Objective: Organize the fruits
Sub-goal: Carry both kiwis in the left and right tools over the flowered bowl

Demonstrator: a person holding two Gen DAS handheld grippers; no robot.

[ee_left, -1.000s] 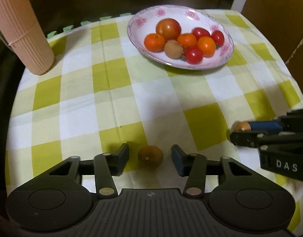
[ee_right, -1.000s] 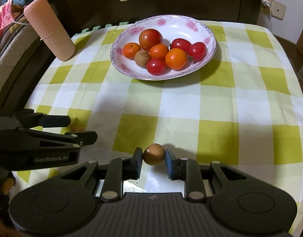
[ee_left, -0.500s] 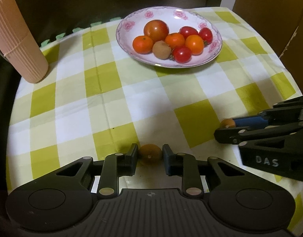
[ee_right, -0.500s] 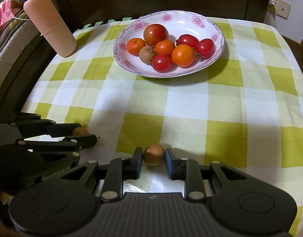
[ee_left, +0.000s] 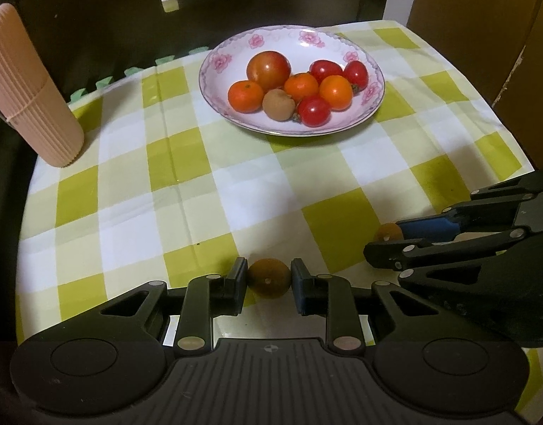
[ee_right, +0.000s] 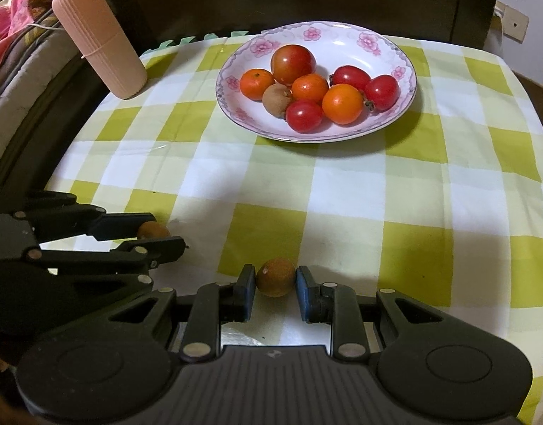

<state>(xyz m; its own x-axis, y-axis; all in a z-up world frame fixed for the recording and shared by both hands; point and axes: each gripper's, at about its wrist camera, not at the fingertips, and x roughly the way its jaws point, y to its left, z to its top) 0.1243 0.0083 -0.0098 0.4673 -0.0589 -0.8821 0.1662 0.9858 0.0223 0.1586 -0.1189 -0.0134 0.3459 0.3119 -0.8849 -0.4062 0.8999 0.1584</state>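
Two small brown fruits are being gathered from the near edge of the counter [ee_left: 186, 177], which is covered with a green-and-white checked cloth. The left claw [ee_left: 268, 281] is closed on one brown fruit [ee_left: 269, 278]; both pads are pressed against its sides. The right claw [ee_right: 275, 281] is likewise closed on a second brown fruit [ee_right: 275, 276], gripped between its pads. Both fruits appear to be at or just above the cloth; whether either has been lifted clear cannot be told.

The flowered plate [ee_left: 218, 67] stands well apart, toward the far side of the counter. It already holds a large tomato [ee_left: 268, 69], three small oranges, three small red tomatoes and one brown fruit of the same kind. A ribbed pink cylinder [ee_left: 27, 88] stands at the far left.

The step in hand is judged to be the grasp, now completed on both sides. The next move calls for each fruit to be raised, carried forward over the plate rim and released into a free spot. The pile should be approached from the near side, so that fruit already placed is not knocked or rolled out.
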